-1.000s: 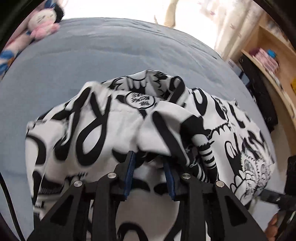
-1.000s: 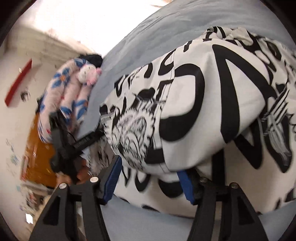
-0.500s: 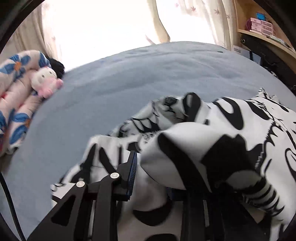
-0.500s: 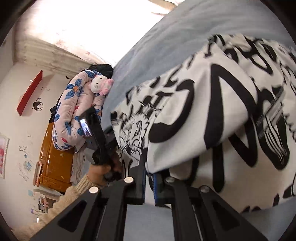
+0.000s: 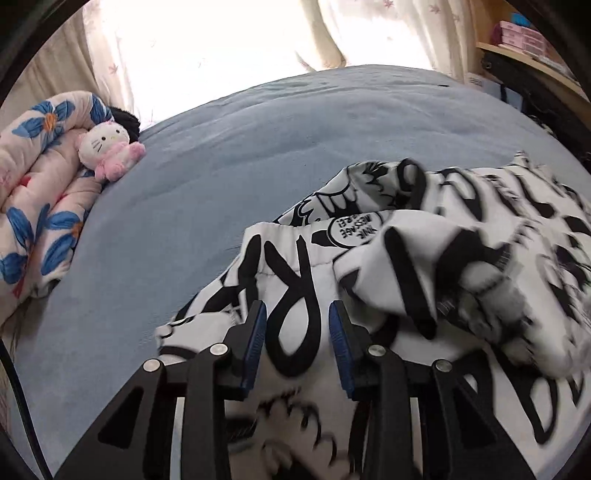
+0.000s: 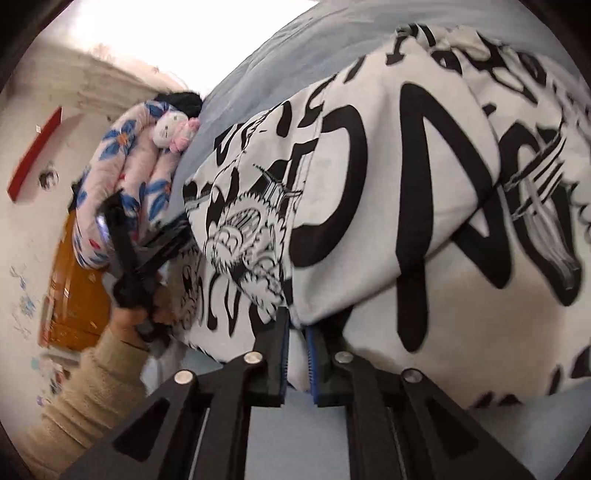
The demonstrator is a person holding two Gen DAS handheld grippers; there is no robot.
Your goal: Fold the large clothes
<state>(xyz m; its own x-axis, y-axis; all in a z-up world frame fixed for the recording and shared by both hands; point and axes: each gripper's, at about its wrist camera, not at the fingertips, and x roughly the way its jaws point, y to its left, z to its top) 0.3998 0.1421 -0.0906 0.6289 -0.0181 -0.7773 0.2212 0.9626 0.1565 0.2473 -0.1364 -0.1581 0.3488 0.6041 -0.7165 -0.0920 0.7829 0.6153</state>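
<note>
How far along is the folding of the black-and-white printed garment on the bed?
Early. The garment lies bunched in loose humps on the blue bedsheet, with no flat fold visible. In hand: the right gripper is clamped on a fabric edge, while the left gripper straddles cloth, jaws just widening. Spreading flat and every fold remain.

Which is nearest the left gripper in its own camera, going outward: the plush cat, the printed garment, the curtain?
1. Printed garment: right at the left gripper, between its jaws.
2. Plush cat: far left, beside the floral quilt.
3. Curtain: farthest, beyond the bed's far edge.
</note>
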